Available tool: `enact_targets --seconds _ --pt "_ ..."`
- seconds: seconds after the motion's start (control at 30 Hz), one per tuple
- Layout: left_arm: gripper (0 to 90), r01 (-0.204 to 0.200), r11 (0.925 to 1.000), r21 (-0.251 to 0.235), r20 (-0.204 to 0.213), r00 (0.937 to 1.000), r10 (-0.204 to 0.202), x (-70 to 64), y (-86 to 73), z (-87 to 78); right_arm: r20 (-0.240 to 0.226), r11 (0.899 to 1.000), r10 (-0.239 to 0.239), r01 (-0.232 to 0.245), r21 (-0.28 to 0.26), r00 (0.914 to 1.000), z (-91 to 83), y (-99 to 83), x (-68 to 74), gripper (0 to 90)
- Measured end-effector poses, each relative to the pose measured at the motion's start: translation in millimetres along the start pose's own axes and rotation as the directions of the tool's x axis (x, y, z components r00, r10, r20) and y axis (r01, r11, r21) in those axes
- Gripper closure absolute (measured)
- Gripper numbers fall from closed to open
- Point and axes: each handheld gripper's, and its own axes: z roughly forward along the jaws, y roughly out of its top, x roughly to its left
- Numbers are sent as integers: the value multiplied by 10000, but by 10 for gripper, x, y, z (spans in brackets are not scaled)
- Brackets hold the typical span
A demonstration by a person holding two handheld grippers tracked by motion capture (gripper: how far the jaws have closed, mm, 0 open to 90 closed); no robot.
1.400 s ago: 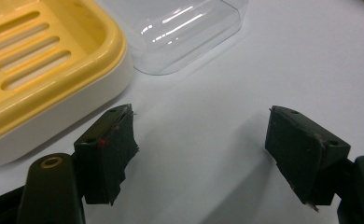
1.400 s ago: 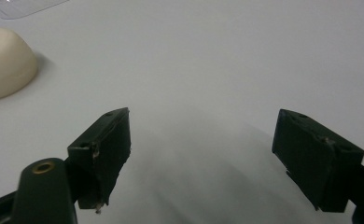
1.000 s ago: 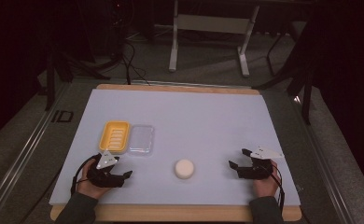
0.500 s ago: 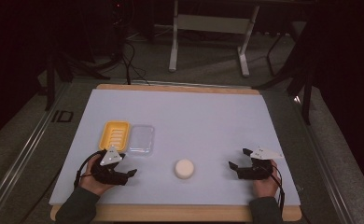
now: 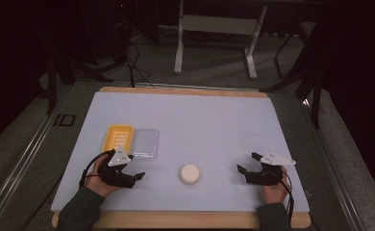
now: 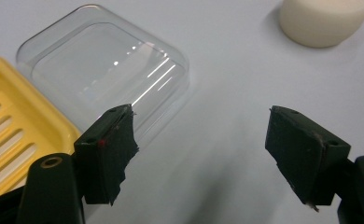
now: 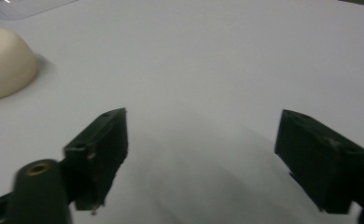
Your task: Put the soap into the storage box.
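Holding your left gripper [image 5: 136, 176] jaws apart and empty near the clear plastic lid [image 5: 144, 143] beside the slotted yellow soap tray [image 5: 118, 138], your right gripper [image 5: 248, 164] likewise spread wide over bare white tabletop [image 5: 209, 120], round cream soap bar [image 5: 190, 173] lying between both.

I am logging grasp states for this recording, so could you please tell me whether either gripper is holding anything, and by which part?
Nothing is held. The left gripper and the right gripper are both open over bare table.
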Motion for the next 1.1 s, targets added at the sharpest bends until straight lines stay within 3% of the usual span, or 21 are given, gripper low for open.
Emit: enact_targets --seconds 0.57,0.8,1.1 --pt "242 -624 9978 210 573 9965 611 -46 212 94 -105 10000 -57 57 14 9999 1 0 2 199" --pt "242 -884 9959 204 1060 9907 858 -80 345 142 -118 9999 -101 101 44 9999 0 1 6 193" --pt "240 -1414 9882 589 1248 9832 1332 -120 516 200 -153 9999 -143 144 60 9998 4 2 11 192"
